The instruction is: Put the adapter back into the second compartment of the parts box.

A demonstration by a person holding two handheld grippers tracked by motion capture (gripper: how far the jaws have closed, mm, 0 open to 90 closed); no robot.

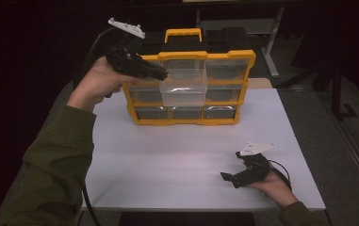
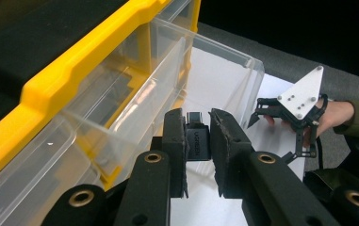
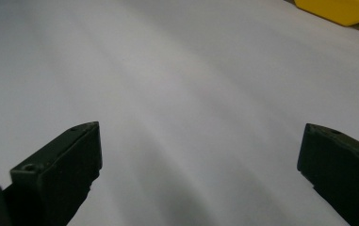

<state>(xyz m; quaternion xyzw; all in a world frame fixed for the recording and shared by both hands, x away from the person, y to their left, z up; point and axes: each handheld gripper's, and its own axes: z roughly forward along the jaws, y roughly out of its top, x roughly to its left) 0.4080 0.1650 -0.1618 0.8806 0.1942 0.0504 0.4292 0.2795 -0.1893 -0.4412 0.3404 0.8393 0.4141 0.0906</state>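
Left claw (image 2: 198,141) is clamped on a small black adapter (image 2: 197,139), held over the pulled-out clear drawer (image 1: 183,87) of the yellow organizer (image 1: 224,55) at the worktop's (image 1: 167,160) far side. Adapter sits upright between the pads, above the drawer's open top. Right claw (image 1: 227,176) rests low near the worktop's front edge, well apart, jaws standing wide with nothing between them.
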